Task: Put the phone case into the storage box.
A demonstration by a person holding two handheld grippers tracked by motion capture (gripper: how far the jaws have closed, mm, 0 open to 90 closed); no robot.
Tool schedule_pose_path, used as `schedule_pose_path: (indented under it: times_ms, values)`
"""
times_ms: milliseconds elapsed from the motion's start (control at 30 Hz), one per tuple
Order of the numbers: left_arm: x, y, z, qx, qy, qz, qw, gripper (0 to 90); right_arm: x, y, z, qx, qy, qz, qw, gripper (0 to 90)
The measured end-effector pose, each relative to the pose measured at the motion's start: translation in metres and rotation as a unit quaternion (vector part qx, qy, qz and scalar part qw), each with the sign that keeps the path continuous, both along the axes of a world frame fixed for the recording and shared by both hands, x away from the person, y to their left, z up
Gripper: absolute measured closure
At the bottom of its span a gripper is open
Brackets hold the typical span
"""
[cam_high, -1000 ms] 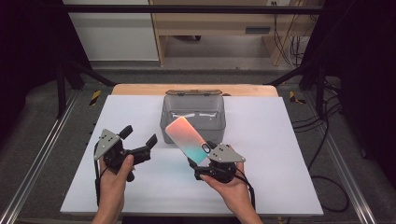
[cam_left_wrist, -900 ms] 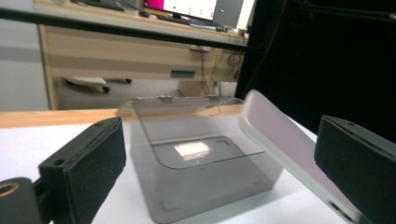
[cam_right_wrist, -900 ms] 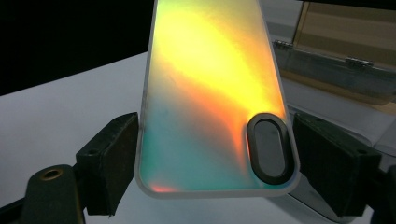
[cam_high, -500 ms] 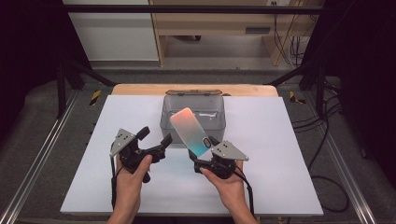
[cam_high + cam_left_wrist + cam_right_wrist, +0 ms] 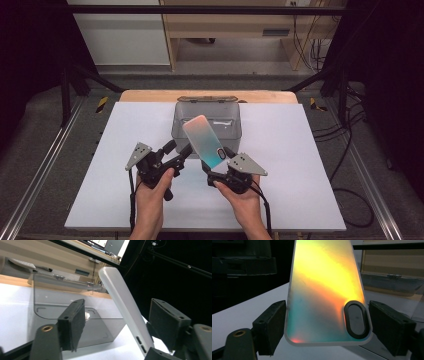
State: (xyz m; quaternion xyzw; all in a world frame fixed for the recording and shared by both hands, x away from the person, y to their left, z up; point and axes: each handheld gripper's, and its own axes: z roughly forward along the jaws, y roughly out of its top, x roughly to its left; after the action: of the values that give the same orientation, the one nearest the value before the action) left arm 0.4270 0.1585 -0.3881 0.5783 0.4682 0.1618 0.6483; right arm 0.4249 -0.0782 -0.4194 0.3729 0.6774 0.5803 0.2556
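Iridescent orange fading to teal, the phone case point(image 5: 205, 141) stands tilted above the white counter point(image 5: 310, 165), just in front of a clear plastic box point(image 5: 230, 131) with its hinged lid open. The right gripper point(image 5: 216, 169) pinches the case across its width at the lower end, near the oval camera cutout point(image 5: 355, 319); in the right gripper view both pads press the two long edges. Held that way, the upper part stays free for a second grip.

The left gripper point(image 5: 181, 154) has come in from the side, and its jaws have just been closing with the case's edge between them. In the left gripper view the case sits close to the far pad point(image 5: 167, 322) while the near pad point(image 5: 73, 321) is clearly apart from it, so the jaws are spread and not yet gripping. It looks like a handover or a two-handed steadying, probably ahead of setting the case into the box.
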Motion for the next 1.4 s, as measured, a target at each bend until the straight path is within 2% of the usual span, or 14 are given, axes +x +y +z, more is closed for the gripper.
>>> schedule_pose_path:
  times_ms: [133,233,433,500,533,567,700,833,933,1000,1067,1167,1233,1400]
  values:
    - [0.0,-0.003,-0.001,-0.002,0.002,0.0,1.0,34.9,-0.001,0.001,-0.001,-0.002,-0.003,0.001,1.0,17.6]
    - [-0.001,-0.007,-0.006,-0.022,0.017,0.001,0.9996,38.6,-0.002,0.001,-0.001,0.001,-0.003,0.001,1.0,17.6]
    - [0.001,-0.012,-0.012,-0.035,0.028,-0.011,0.9989,49.4,-0.003,0.003,-0.002,0.001,-0.004,0.001,1.0,17.6]
    - [0.001,-0.013,-0.013,-0.045,0.03,-0.013,0.9984,54.9,-0.003,0.004,-0.003,-0.001,-0.004,0.002,1.0,17.6]
    - [0.002,-0.013,-0.013,-0.062,0.034,-0.008,0.9975,58.0,-0.004,0.005,-0.004,0.001,-0.002,0.003,1.0,17.6]
    - [0.002,-0.013,-0.013,-0.062,0.034,-0.008,0.9975,60.5,-0.004,0.006,-0.005,-0.001,-0.002,0.003,1.0,17.6]
    - [0.004,-0.011,-0.019,-0.09,0.052,-0.004,0.9946,70.9,-0.004,0.008,-0.006,0.009,0.004,0.004,0.9999,17.6]
    - [0.005,-0.011,-0.023,-0.096,0.059,-0.007,0.9936,73.2,-0.004,0.01,-0.01,0.02,0.017,0.005,0.9996,17.6]
    - [0.005,-0.014,-0.026,-0.106,0.075,-0.01,0.9916,73.9,-0.004,0.011,-0.013,0.021,0.024,0.006,0.9995,17.6]
    - [0.005,-0.016,-0.028,-0.095,0.072,-0.011,0.9928,73.7,-0.003,0.012,-0.014,0.027,0.029,0.008,0.9992,17.6]
    - [0.004,-0.015,-0.029,-0.096,0.072,-0.008,0.9927,73.8,-0.003,0.013,-0.015,0.029,0.031,0.008,0.9991,17.5]
    - [0.002,-0.018,-0.031,-0.11,0.082,-0.006,0.9905,75.1,-0.003,0.014,-0.017,0.031,0.033,0.005,0.999,17.5]
    - [0.0,-0.019,-0.032,-0.101,0.077,-0.002,0.9919,75.8,-0.002,0.015,-0.018,0.036,0.037,0.004,0.9986,17.5]
    - [-0.001,-0.021,-0.032,-0.105,0.07,-0.005,0.992,78.4,-0.002,0.016,-0.021,0.04,0.044,0.007,0.9982,17.5]
